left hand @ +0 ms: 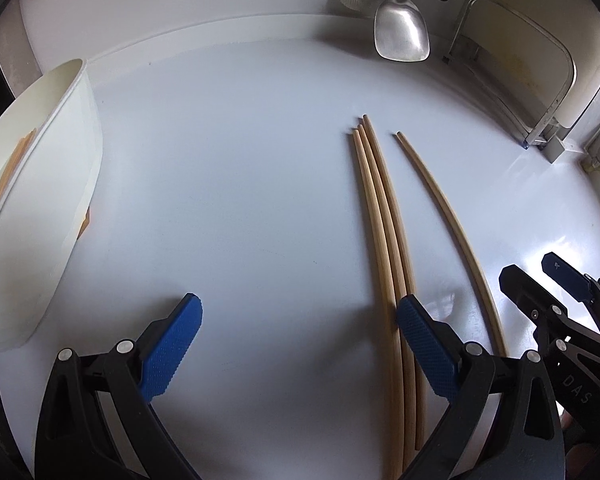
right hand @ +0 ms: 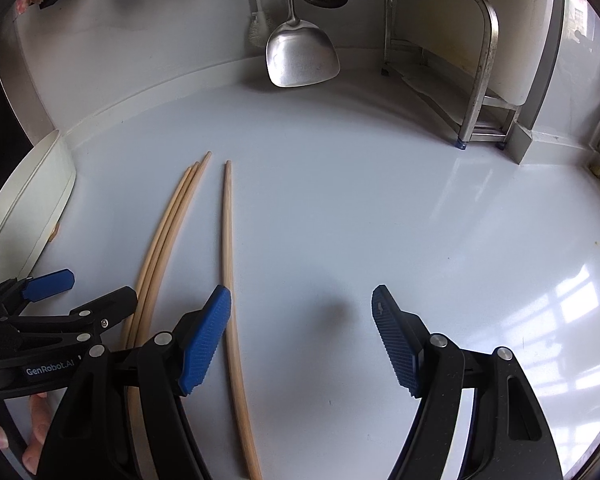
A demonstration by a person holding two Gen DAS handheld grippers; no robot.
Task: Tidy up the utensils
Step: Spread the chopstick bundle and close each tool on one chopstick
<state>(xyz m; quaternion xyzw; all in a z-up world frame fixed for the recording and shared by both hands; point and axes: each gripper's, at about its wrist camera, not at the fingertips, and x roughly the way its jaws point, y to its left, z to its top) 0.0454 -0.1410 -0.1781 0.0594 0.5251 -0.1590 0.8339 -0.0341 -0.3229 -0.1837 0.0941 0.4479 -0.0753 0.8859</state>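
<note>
Four wooden chopsticks lie on the white bench (right hand: 340,208) — a bundle of three chopsticks (left hand: 384,216) touching side by side, and a single chopstick (right hand: 229,264) just to their right. The left gripper (left hand: 300,320) hangs open above the bundle, holding nothing. The right gripper (right hand: 302,336) is open and empty too — the single chopstick passes beside its left pad. A white container (left hand: 60,184) stands at far left.

Left claw (left hand: 300,344) and right claw (right hand: 302,340) both gape empty, angled downward, side by side.
</note>
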